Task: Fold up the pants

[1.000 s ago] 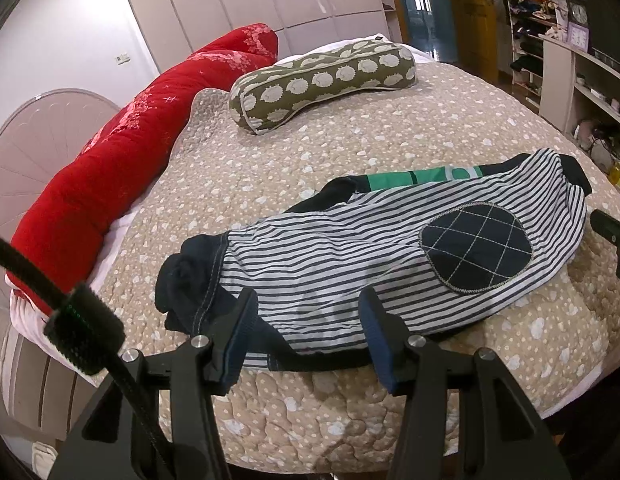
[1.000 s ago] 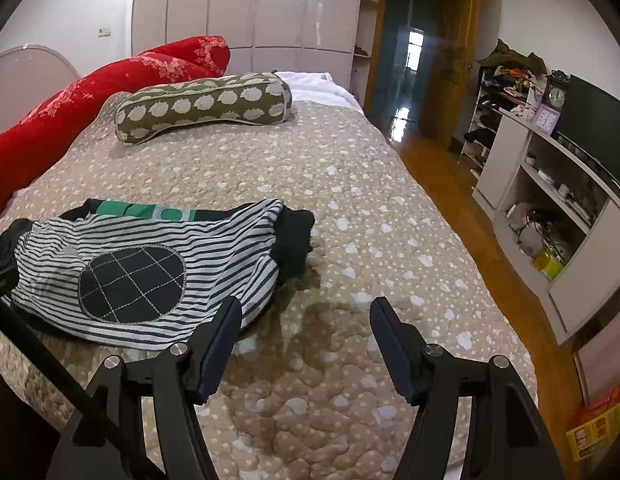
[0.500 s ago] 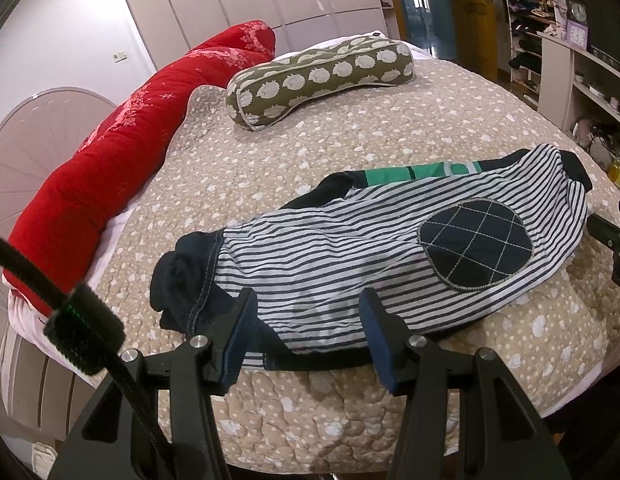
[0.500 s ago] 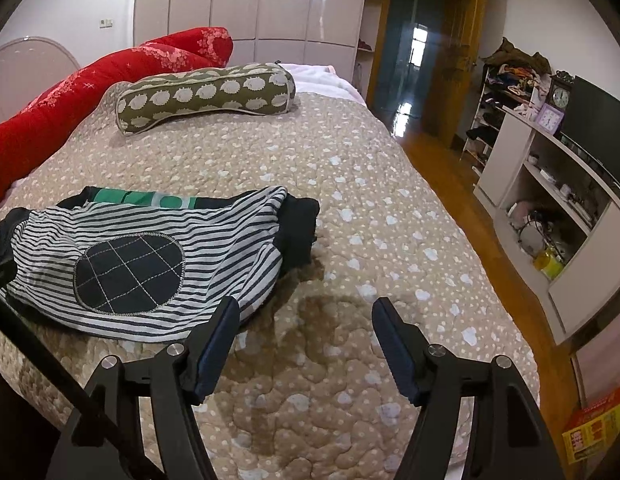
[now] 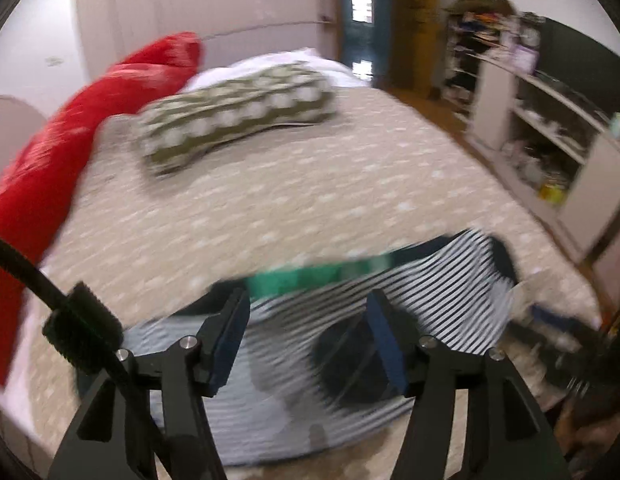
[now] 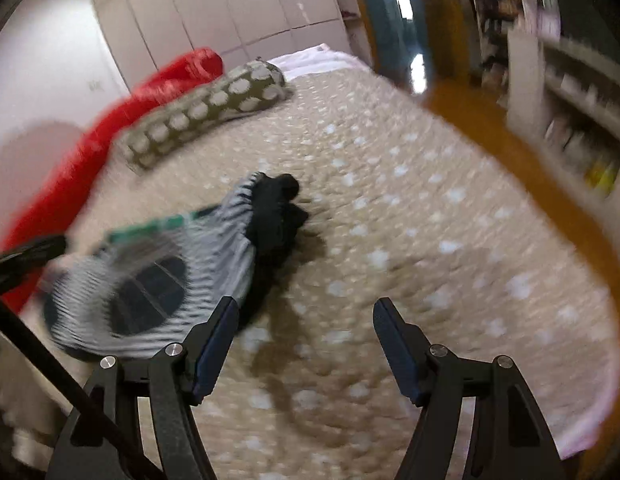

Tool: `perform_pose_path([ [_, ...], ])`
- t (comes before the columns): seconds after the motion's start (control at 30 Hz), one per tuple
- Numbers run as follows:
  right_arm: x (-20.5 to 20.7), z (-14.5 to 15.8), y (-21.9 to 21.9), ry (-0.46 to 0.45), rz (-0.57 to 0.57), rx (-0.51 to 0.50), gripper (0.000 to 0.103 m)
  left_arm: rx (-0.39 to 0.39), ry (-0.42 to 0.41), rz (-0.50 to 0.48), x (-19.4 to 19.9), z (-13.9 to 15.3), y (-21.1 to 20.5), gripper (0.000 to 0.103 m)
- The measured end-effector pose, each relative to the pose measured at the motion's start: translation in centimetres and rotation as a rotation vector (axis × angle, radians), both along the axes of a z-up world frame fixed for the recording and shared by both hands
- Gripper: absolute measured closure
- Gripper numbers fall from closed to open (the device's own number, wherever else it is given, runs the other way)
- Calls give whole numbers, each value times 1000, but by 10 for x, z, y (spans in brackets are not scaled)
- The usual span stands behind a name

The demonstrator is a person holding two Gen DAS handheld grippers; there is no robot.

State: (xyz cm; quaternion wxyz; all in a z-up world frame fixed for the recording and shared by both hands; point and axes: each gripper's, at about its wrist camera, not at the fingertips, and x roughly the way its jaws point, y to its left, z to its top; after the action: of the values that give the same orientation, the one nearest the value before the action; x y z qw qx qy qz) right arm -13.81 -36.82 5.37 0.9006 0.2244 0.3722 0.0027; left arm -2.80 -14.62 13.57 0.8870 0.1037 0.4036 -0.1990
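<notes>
The striped pants [image 5: 310,360] with a dark checked patch and a green band lie folded lengthwise on the beige dotted bedspread [image 5: 310,184]. My left gripper [image 5: 306,312] is open and empty, hovering over the middle of the pants. In the right wrist view the pants [image 6: 182,276] lie at the left, their dark cuff end [image 6: 276,216] pointing up the bed. My right gripper [image 6: 304,332] is open and empty over bare bedspread [image 6: 430,240], its left finger beside the pants' edge. Both views are motion-blurred.
A green dotted bolster [image 5: 238,116] and a long red pillow [image 5: 70,132] lie at the head of the bed. White shelves [image 5: 550,128] with clutter stand to the right across a wooden floor [image 6: 490,120]. Wardrobe doors [image 6: 250,12] fill the far wall.
Both grippers have swung quickly, blurring the views. The left gripper has moved forward and right over the pants' middle. The right view has tilted, with the pants now lower left. Both jaws stay open.
</notes>
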Motion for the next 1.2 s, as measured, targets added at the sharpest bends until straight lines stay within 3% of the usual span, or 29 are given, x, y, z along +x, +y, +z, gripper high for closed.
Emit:
perform_pose_path([
  [0.1, 3, -10, -4, -26, 24, 116, 29, -41, 85, -104, 26, -6, -39, 43],
  [0.33, 17, -15, 0, -58, 51, 174, 29, -110, 311, -233, 81, -46, -112, 43],
  [0.63, 39, -18, 16, -95, 50, 143, 29, -107, 477, -401, 86, -79, -155, 45],
  [0.67, 41, -19, 18, -103, 56, 146, 38, -100, 493, -409, 83, -82, -155, 61],
  [0.7, 44, -20, 20, -100, 73, 159, 62, -95, 498, -410, 82, -83, -155, 71],
  [0.73, 48, -22, 22, -80, 87, 174, 78, -96, 498, -403, 81, -83, -152, 79],
  [0.8, 50, -20, 26, -88, 94, 183, 83, -151, 492, -391, 82, -77, -139, 82],
  [1.03, 54, 25, 76, -161, 214, 87, 85, -339, 399, -292, 77, -37, -56, 83],
  [1.2, 74, 32, 139, -151, 366, 50, 79, -374, 291, -82, 71, -25, 33, 78],
])
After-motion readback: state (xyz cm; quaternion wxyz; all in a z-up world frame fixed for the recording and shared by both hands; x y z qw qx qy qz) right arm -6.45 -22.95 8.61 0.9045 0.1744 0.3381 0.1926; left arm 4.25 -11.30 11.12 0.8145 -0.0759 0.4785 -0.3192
